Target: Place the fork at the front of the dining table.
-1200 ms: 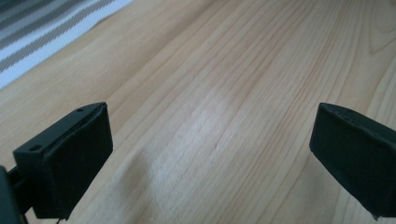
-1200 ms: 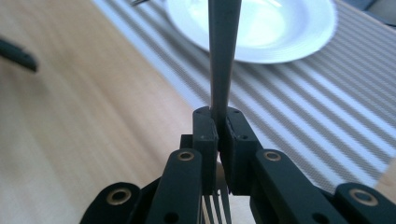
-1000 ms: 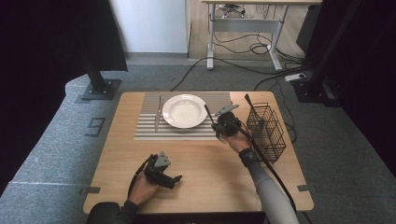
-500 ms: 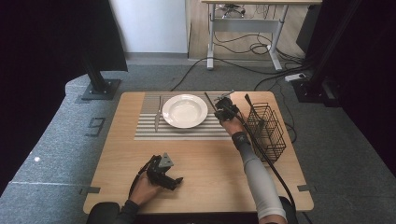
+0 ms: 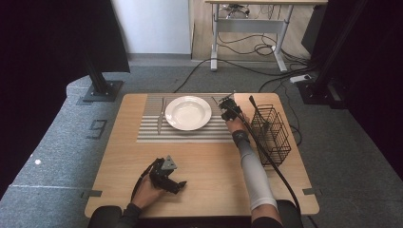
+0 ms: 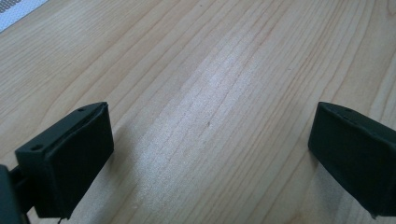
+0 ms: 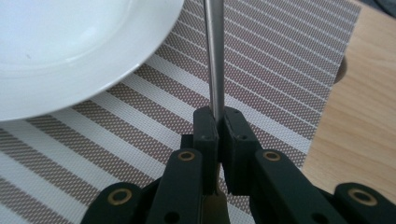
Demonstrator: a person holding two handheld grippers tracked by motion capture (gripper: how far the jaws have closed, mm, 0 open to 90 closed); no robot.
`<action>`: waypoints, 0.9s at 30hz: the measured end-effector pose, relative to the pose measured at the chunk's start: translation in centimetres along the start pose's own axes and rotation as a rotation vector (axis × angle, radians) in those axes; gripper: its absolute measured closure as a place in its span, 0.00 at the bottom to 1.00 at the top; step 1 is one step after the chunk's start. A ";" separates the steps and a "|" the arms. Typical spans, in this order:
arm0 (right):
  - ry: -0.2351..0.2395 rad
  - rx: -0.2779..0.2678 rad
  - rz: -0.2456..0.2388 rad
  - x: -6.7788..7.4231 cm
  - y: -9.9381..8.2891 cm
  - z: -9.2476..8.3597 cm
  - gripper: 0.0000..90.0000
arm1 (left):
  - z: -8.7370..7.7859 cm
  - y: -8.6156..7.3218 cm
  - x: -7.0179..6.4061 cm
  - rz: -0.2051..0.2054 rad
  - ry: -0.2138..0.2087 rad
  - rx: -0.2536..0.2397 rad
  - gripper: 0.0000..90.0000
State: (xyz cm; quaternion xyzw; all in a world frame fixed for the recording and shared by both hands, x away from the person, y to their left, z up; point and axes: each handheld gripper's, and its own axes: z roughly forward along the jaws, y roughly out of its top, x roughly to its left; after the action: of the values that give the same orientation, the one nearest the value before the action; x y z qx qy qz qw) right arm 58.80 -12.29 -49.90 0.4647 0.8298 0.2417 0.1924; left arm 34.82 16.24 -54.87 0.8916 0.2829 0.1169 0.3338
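A white plate [image 5: 187, 112] sits on a striped placemat [image 5: 152, 130] at the far middle of the wooden table. My right gripper [image 5: 227, 102] is just right of the plate, low over the mat, shut on a slim metal piece of cutlery [image 7: 214, 56]. In the right gripper view the cutlery runs straight up from my right gripper [image 7: 218, 116] past the plate [image 7: 70, 46] rim, over the placemat [image 7: 280, 70]; its far end is out of frame. My left gripper [image 5: 175, 183] rests near the table's front edge, and the left gripper [image 6: 210, 140] jaws stand wide open over bare wood.
Another piece of cutlery [image 5: 160, 116] lies on the mat left of the plate. A black wire basket [image 5: 270, 130] stands at the table's right side, close to my right forearm. Bare wood [image 5: 209, 161] spans the table's middle.
My right hand has moved away from me and a little down with the cutlery, from near the basket to beside the plate's right rim. The left gripper has stayed put.
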 end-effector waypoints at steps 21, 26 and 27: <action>0.014 0.044 0.056 -1.0 -1.0 2.6 0.93 | 0.1 0.1 -0.1 0.000 -0.024 0.005 0.01; 0.020 0.044 0.056 -0.9 -1.1 2.4 0.88 | 0.1 0.1 -0.1 0.000 -0.024 0.005 0.01; 0.020 0.044 0.056 -0.9 -1.1 2.4 0.88 | 0.1 0.1 -0.1 0.000 -0.024 0.005 0.01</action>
State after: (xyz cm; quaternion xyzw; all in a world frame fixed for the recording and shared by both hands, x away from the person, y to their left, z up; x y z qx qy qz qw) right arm 59.79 -13.07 -52.37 0.4897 0.8234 0.2332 0.1669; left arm 34.81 16.09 -54.90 0.8937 0.2792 0.1054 0.3350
